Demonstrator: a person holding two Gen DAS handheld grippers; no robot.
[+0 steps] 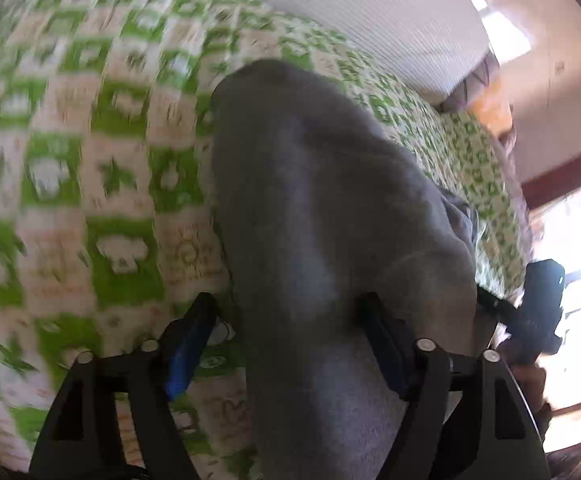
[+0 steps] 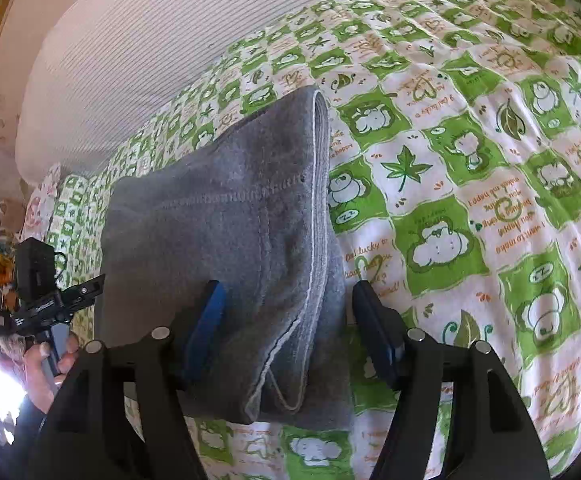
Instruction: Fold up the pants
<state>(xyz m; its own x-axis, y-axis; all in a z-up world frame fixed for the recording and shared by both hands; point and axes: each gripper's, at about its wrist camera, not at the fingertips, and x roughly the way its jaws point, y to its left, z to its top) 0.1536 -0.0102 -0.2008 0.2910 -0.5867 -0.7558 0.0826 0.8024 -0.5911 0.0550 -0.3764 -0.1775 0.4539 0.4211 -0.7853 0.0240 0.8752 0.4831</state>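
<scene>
The grey pants (image 1: 310, 160) lie folded into a thick bundle on the green-and-white checked bedsheet (image 1: 70, 140). My left gripper (image 1: 284, 320) is open and straddles the near end of the bundle; its left pad stands off the cloth and its right finger sits at the cloth's edge. In the right wrist view the same pants (image 2: 218, 200) show a stitched seam and a pale hem. My right gripper (image 2: 290, 308) is open over their near end. One finger is above the cloth and the other is just past the folded edge. Neither gripper pinches the fabric.
A white ribbed pillow (image 2: 130, 60) lies along the far side of the bed (image 2: 470, 160). The other gripper and the hand holding it show at the edge of each view (image 1: 538, 300) (image 2: 38, 280). A bright window (image 1: 578, 240) lies beyond the bed's edge.
</scene>
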